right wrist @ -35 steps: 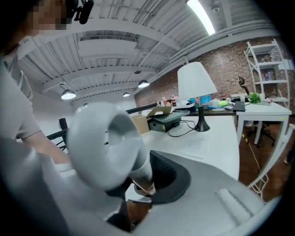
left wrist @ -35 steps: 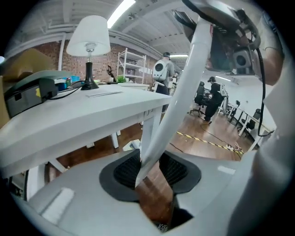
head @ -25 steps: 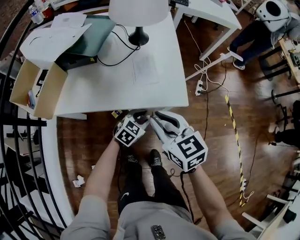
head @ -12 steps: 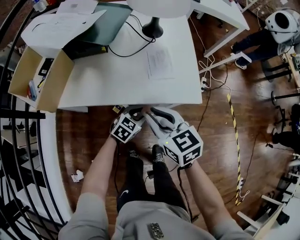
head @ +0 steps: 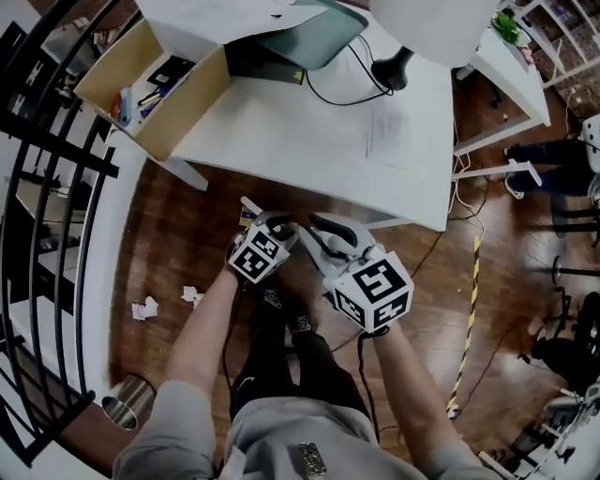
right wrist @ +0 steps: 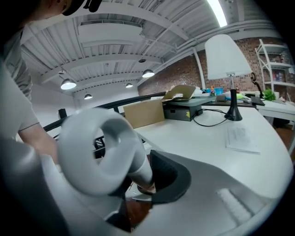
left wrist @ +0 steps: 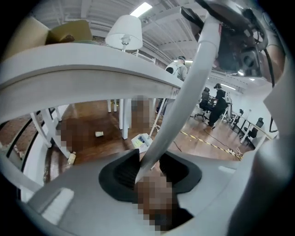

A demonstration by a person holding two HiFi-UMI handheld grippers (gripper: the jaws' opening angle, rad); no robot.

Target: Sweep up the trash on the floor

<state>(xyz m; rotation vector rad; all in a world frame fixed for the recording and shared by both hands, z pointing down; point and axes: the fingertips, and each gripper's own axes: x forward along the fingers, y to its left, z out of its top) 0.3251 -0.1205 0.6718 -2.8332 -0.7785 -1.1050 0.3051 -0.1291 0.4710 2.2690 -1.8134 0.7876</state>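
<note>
Two crumpled paper scraps (head: pixel 145 307) (head: pixel 192 295) lie on the wood floor, left of my feet. My left gripper (head: pixel 273 227) is shut on a slim white pole (left wrist: pixel 184 97); in the left gripper view the pole rises from between the black pads (left wrist: pixel 120 171) toward the upper right. My right gripper (head: pixel 321 232) is shut on a white handle that ends in a thick ring (right wrist: pixel 99 154). Both grippers hang close together in front of my body, just off the white table's (head: pixel 309 141) near edge. The lower ends of both tools are hidden.
On the table stand a cardboard box (head: pixel 155 84), a dark case and a lamp (head: pixel 427 28). A black railing (head: pixel 42 159) curves along the left. A metal can (head: pixel 127 405) stands at lower left. Striped tape (head: pixel 469 319) and cables cross the floor at right. More litter (left wrist: pixel 99 134) lies beneath the table.
The head view has swung left and away from the table, bringing the paper scraps and metal can into sight. Both grippers moved together, keeping their hold on the tools.
</note>
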